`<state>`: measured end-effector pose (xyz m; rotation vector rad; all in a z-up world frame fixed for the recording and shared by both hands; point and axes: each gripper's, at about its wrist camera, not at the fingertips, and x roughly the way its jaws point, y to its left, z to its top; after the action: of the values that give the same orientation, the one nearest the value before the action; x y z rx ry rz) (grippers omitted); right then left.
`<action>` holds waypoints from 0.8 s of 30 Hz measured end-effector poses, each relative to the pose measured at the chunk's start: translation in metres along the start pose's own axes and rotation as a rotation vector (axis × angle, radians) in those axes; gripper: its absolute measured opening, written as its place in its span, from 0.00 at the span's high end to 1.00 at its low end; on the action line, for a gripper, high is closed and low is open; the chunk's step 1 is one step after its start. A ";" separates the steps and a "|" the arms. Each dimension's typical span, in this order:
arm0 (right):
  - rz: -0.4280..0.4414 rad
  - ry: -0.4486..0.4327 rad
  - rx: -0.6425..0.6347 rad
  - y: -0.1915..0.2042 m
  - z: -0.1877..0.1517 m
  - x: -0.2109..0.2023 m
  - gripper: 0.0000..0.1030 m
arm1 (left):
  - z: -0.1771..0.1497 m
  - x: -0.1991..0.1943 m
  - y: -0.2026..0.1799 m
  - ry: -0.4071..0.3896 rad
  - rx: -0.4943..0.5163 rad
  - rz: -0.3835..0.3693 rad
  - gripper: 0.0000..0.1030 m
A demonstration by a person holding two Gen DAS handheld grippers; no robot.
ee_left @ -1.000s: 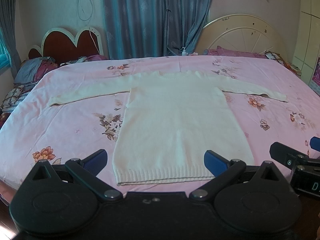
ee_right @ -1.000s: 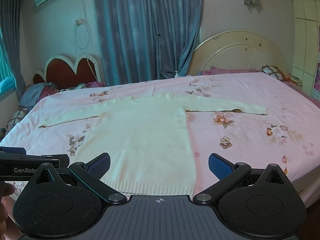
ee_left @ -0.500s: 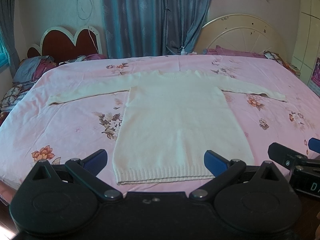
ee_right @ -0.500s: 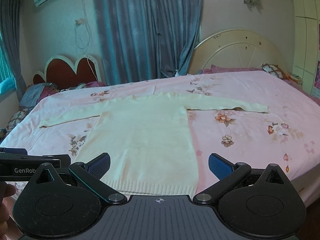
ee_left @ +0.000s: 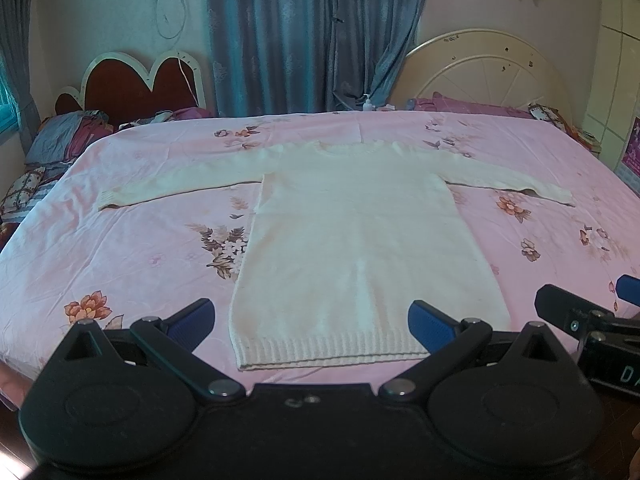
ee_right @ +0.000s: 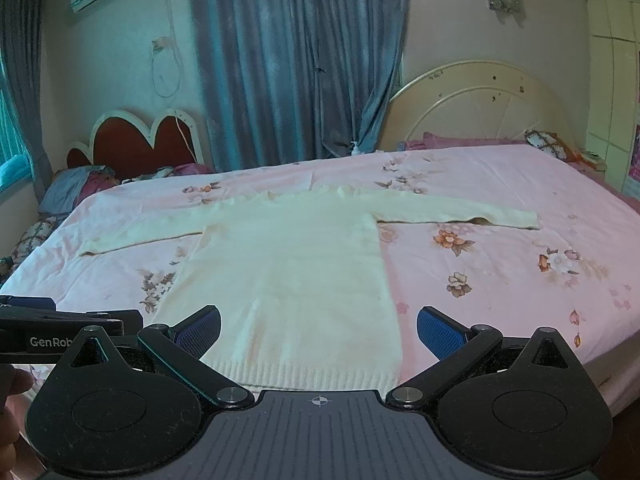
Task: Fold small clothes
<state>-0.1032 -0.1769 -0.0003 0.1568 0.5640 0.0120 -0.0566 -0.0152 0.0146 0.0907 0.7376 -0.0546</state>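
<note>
A cream knit sweater (ee_left: 360, 240) lies flat on the pink floral bed sheet (ee_left: 132, 248), both sleeves spread out sideways, ribbed hem toward me. It also shows in the right wrist view (ee_right: 292, 280). My left gripper (ee_left: 312, 318) is open and empty, hovering just before the hem at the bed's near edge. My right gripper (ee_right: 319, 330) is open and empty, over the hem's right part. The right gripper shows at the right edge of the left wrist view (ee_left: 592, 320); the left gripper shows at the left edge of the right wrist view (ee_right: 60, 328).
The bed sheet (ee_right: 500, 280) stretches wide on both sides of the sweater. Pillows and bedding (ee_left: 60, 136) lie at the far left by a red heart-shaped headboard (ee_left: 136, 84). A cream round headboard (ee_left: 488, 72) and blue curtains (ee_left: 312, 32) stand behind.
Both grippers have barely shifted; the view has drifted slightly. The sweater has not moved and both grippers stay open.
</note>
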 end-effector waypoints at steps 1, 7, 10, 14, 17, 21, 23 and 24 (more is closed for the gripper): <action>0.001 0.001 0.000 0.000 0.000 0.001 0.00 | 0.000 0.000 0.001 0.000 -0.002 0.000 0.01; 0.005 0.004 -0.002 0.003 0.001 0.004 0.00 | 0.002 0.001 0.006 0.001 -0.008 0.001 0.01; 0.005 0.002 -0.003 0.002 0.001 0.004 0.00 | 0.002 0.001 0.007 0.002 -0.008 0.000 0.01; 0.000 0.002 -0.003 0.002 0.001 0.005 0.00 | 0.001 0.001 0.007 0.003 -0.006 -0.001 0.01; -0.005 0.005 0.008 0.000 0.000 0.007 0.00 | 0.003 0.003 0.009 0.007 -0.005 -0.004 0.01; -0.013 0.007 0.023 -0.004 0.003 0.011 0.00 | 0.006 0.008 0.009 0.015 0.000 -0.006 0.01; -0.017 0.009 0.028 -0.007 0.005 0.014 0.00 | 0.008 0.012 0.010 0.022 0.000 -0.009 0.01; -0.018 0.009 0.030 -0.008 0.005 0.015 0.00 | 0.010 0.015 0.009 0.026 0.000 -0.009 0.01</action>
<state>-0.0878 -0.1845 -0.0049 0.1811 0.5745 -0.0136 -0.0380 -0.0076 0.0124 0.0883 0.7637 -0.0619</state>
